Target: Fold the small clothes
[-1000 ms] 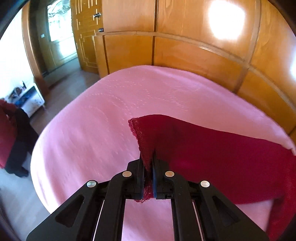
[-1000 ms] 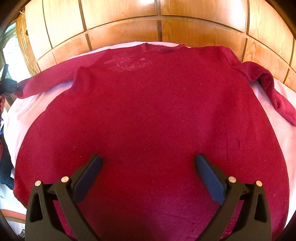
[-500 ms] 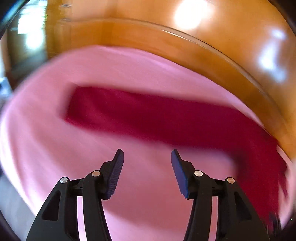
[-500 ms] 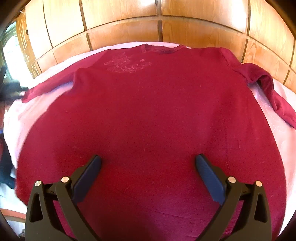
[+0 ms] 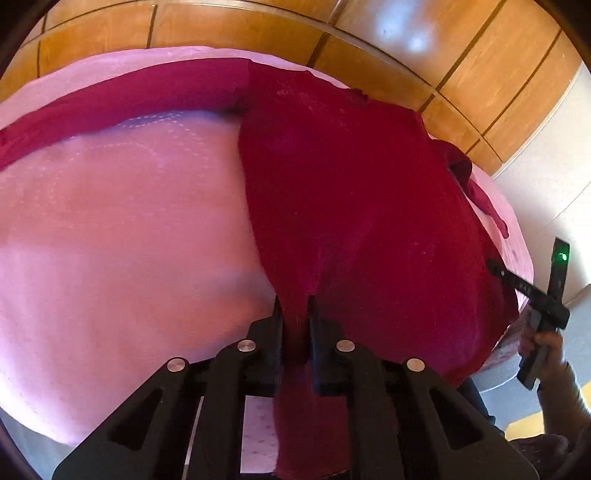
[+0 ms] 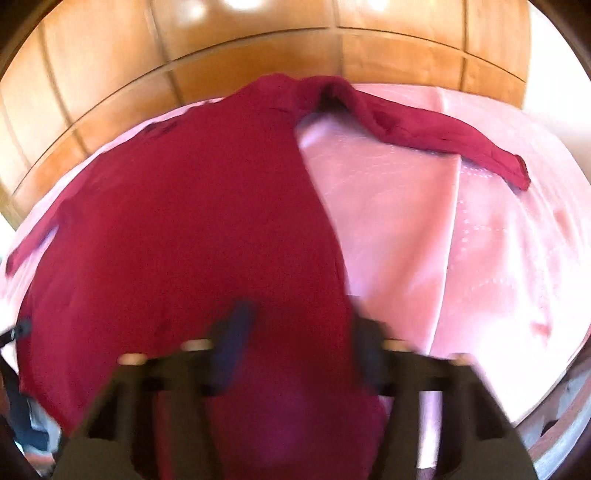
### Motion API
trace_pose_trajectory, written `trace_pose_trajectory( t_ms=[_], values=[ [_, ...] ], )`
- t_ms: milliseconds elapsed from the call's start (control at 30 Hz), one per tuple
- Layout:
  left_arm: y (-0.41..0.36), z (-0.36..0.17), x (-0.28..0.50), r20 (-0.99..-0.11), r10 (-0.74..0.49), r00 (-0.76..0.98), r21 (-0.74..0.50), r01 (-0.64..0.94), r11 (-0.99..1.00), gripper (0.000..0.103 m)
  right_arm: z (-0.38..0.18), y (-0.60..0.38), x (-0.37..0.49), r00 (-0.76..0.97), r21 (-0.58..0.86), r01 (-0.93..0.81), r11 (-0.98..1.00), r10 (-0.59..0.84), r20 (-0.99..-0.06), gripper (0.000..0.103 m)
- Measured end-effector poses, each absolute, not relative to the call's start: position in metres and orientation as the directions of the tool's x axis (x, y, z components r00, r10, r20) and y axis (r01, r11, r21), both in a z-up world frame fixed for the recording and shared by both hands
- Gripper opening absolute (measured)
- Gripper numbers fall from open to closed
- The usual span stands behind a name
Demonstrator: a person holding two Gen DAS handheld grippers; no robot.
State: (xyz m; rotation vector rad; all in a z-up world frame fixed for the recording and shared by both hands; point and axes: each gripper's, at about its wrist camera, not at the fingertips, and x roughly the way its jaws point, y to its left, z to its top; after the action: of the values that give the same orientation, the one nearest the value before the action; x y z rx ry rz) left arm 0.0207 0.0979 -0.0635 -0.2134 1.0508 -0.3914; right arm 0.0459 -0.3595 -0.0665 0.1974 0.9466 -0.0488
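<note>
Left hand-held gripper (image 5: pixel 295 334): tilted down over the near edge of the bed, jaws just closed and pinching a fold of the sweater's hem, which hangs down between the two fingers
Right hand-held gripper (image 6: pixel 295 345): tilted down over the sweater's near right corner; jaws have just been closing, cloth bunched between them, grip on the cloth itself blurred
Right hand (image 5: pixel 546 345): seen from the left wrist at the far right edge, wrapped round the black handle; forearm cut off by the frame
Sweater (image 5: pixel 354 206): dark red, long-sleeved, lying flat on the bed with its neck toward the headboard; left sleeve (image 5: pixel 110 107) stretched out sideways, right sleeve (image 6: pixel 436 133) bent and lying on the cover
Hard to make out: right wrist view is motion-blurred, so fingers and pads smear; the pale motif near the neck is unreadable; the hem below the left jaws runs out of frame
Bed (image 5: pixel 110 229): pink stitched cover, bare on either side of the sweater
Room: panelled wooden headboard (image 5: pixel 236 26) behind the bed, pale wall at right
</note>
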Motion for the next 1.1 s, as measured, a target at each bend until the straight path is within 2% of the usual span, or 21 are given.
trace_pose_trajectory(
  t_ms=[200, 267, 300, 333, 367, 400, 433, 567, 633, 733, 800, 900, 1000, 1067, 1100],
  values=[
    [0.098, -0.064, 0.012, -0.831, -0.355, 0.429, -0.293, 0.206, 0.934, 0.009, -0.064, -0.353, 0.026, 0.553, 0.161, 0.075, 0.984, 0.094, -0.828, 0.009],
    [0.100, -0.063, 0.011, -0.832, -0.348, 0.432, -0.300, 0.177, 0.937, 0.012, -0.065, -0.353, 0.023, 0.543, 0.161, 0.060, 0.985, 0.103, -0.833, 0.010],
    [0.100, -0.061, 0.011, -0.833, -0.330, 0.444, -0.287, 0.163, 0.944, 0.021, -0.065, -0.359, 0.024, 0.540, 0.187, 0.068, 0.980, 0.122, -0.833, 0.011],
    [0.098, -0.055, 0.010, -0.828, -0.304, 0.472, -0.261, 0.157, 0.953, 0.030, -0.064, -0.366, 0.026, 0.545, 0.221, 0.089, 0.971, 0.138, -0.827, 0.023],
    [0.097, -0.049, 0.010, -0.821, -0.288, 0.493, -0.244, 0.154, 0.958, 0.043, -0.062, -0.375, 0.028, 0.555, 0.244, 0.112, 0.963, 0.143, -0.820, 0.046],
    [0.096, -0.043, 0.010, -0.810, -0.281, 0.514, -0.237, 0.149, 0.960, 0.050, -0.059, -0.387, 0.029, 0.576, 0.270, 0.146, 0.952, 0.140, -0.805, 0.060],
    [0.093, -0.035, 0.013, -0.788, -0.285, 0.545, -0.245, 0.147, 0.958, 0.056, -0.055, -0.402, 0.031, 0.603, 0.303, 0.188, 0.934, 0.134, -0.787, 0.060],
    [0.067, -0.018, 0.031, -0.733, -0.310, 0.606, -0.254, 0.178, 0.951, 0.057, -0.053, -0.478, 0.041, 0.681, 0.471, 0.378, 0.797, 0.104, -0.724, 0.062],
    [0.043, -0.019, 0.045, -0.727, -0.332, 0.601, -0.265, 0.201, 0.943, 0.057, -0.057, -0.515, 0.047, 0.722, 0.567, 0.443, 0.695, 0.099, -0.685, 0.060],
    [0.008, -0.030, 0.067, -0.728, -0.365, 0.580, -0.279, 0.235, 0.931, 0.057, -0.075, -0.565, 0.061, 0.770, 0.688, 0.514, 0.513, 0.078, -0.633, 0.052],
    [-0.010, -0.038, 0.080, -0.732, -0.392, 0.557, -0.291, 0.263, 0.920, 0.057, -0.087, -0.588, 0.071, 0.779, 0.723, 0.546, 0.423, 0.060, -0.624, 0.048],
    [-0.031, -0.049, 0.091, -0.745, -0.401, 0.533, -0.280, 0.296, 0.913, 0.057, -0.102, -0.614, 0.089, 0.776, 0.732, 0.588, 0.344, 0.017, -0.631, 0.039],
    [-0.042, -0.060, 0.097, -0.764, -0.392, 0.512, -0.260, 0.312, 0.914, 0.057, -0.104, -0.625, 0.113, 0.745, 0.689, 0.623, 0.371, -0.012, -0.667, 0.029],
    [-0.046, -0.066, 0.099, -0.776, -0.376, 0.506, -0.237, 0.318, 0.918, 0.057, -0.097, -0.629, 0.125, 0.698, 0.618, 0.656, 0.433, -0.035, -0.715, 0.011],
    [-0.047, -0.067, 0.100, -0.778, -0.371, 0.507, -0.226, 0.326, 0.918, 0.057, -0.090, -0.636, 0.131, 0.685, 0.586, 0.661, 0.468, -0.057, -0.727, 0.008]
  ],
)
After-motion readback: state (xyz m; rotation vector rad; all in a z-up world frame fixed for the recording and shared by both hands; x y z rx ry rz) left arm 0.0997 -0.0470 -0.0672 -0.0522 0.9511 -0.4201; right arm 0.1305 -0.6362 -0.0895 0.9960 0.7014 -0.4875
